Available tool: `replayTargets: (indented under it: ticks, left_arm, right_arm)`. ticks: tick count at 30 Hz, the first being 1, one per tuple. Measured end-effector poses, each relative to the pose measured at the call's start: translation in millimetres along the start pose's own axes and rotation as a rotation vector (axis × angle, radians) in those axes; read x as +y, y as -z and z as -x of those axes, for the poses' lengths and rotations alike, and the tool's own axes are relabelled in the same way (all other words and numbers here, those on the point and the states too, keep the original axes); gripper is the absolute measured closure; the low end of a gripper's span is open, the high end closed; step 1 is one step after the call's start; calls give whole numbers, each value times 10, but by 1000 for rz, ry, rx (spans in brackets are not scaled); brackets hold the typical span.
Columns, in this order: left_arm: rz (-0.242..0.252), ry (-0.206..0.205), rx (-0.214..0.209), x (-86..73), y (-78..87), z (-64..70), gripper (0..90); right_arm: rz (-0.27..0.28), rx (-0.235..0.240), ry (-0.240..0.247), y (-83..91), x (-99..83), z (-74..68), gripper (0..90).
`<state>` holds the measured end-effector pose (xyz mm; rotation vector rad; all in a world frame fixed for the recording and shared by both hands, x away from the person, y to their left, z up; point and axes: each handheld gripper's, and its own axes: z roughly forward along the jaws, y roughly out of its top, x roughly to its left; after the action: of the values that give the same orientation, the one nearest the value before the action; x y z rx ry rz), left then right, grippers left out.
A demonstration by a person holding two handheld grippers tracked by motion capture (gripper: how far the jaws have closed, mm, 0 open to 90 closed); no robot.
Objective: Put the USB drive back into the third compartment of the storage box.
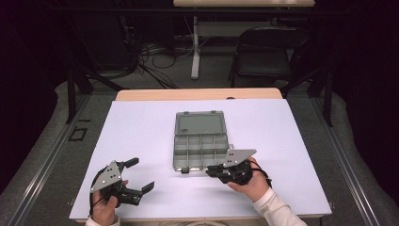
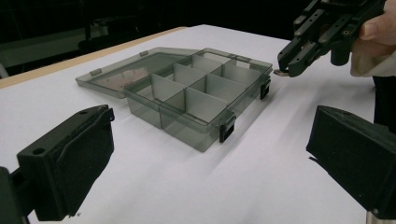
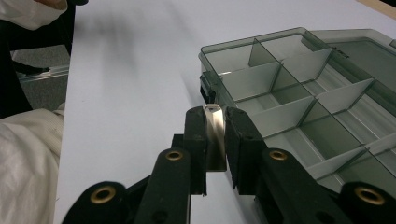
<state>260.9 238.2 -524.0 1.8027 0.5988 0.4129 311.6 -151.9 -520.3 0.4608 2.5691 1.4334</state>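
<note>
A smoky grey compartment box [image 1: 201,149] lies open at the middle of the white table, its lid [image 1: 200,123] folded flat toward the far side. Its several compartments look empty [image 3: 299,93]. My right gripper [image 1: 210,170] hovers just off the box's near right corner, shut on a small flat silver metal piece [image 3: 215,135] that stands upright between the pads. That gripper [image 2: 286,67] and the piece's tip [image 2: 279,72] are also in the left gripper view, beside the box [image 2: 187,93]. My left gripper [image 1: 142,174] is at the near left, open wide and holding nothing [image 2: 210,154].
A white sheet [image 1: 282,141] covers the table, with a wooden edge [image 1: 197,94] at the far side. Two black latches [image 2: 227,130] stick out from the box's near wall. A folding chair [image 1: 266,52] and floor cables [image 1: 155,56] lie beyond the table. A white sleeve [image 3: 23,158] is close by.
</note>
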Motion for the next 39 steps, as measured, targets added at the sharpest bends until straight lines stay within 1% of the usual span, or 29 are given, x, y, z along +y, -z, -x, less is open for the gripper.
replayTargets:
  ticks: [9,19,30,39]
  left_arm:
    - [0,0,-1,0,1,-1,4]
    - [-1,0,0,-1,-4,1,4]
    - [1,0,0,-1,-7,5,5]
    - [-1,1,0,-2,-10,6,4]
  right_arm:
    - [9,-19,-6,46,2,26,793]
    - [21,-28,-6,92,17,52,792]
    - [50,-59,-3,189,75,120,793]
    - [50,-77,5,230,130,187,793]
